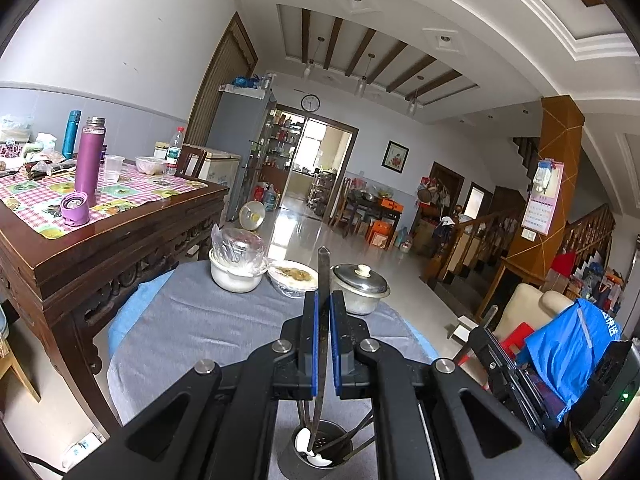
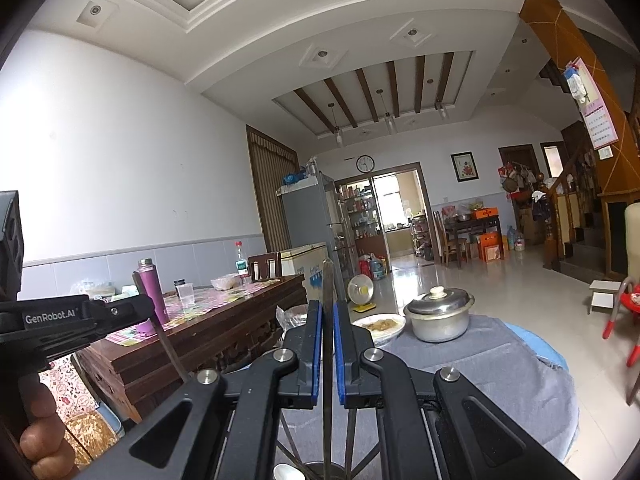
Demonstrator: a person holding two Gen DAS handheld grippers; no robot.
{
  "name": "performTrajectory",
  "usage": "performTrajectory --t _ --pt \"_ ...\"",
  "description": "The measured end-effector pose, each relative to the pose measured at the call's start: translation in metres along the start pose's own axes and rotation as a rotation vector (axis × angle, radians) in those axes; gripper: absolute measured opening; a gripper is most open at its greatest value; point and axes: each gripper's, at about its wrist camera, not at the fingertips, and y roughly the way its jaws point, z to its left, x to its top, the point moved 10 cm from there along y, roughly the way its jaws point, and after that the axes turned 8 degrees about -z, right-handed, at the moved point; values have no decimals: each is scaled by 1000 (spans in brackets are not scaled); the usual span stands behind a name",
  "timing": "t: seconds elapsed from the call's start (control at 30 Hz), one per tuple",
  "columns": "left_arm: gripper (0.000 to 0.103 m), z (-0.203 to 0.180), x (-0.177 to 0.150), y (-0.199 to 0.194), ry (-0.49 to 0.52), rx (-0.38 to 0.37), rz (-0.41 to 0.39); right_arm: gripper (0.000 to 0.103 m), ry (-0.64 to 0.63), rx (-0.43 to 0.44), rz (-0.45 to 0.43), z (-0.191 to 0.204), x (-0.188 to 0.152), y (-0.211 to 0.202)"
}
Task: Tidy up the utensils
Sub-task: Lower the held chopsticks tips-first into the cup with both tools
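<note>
My left gripper is shut on a dark chopstick held upright; its lower end reaches into a perforated metal utensil holder below. The holder has a white spoon and other chopsticks in it. My right gripper is shut on another dark chopstick, also upright, above the same holder, where the white spoon shows. The right gripper appears in the left wrist view, and the left gripper in the right wrist view with its chopstick.
A grey cloth covers the round table. On its far side stand a white bowl with plastic wrap, a wrapped plate of food and a lidded metal pot. A wooden table with bottles stands left.
</note>
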Motion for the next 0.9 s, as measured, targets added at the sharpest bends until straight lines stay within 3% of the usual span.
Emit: performTrajectory --t 0.9 --pt "5 -7 -15 17 25 35 41 7 22 0 32 -6 -16 7"
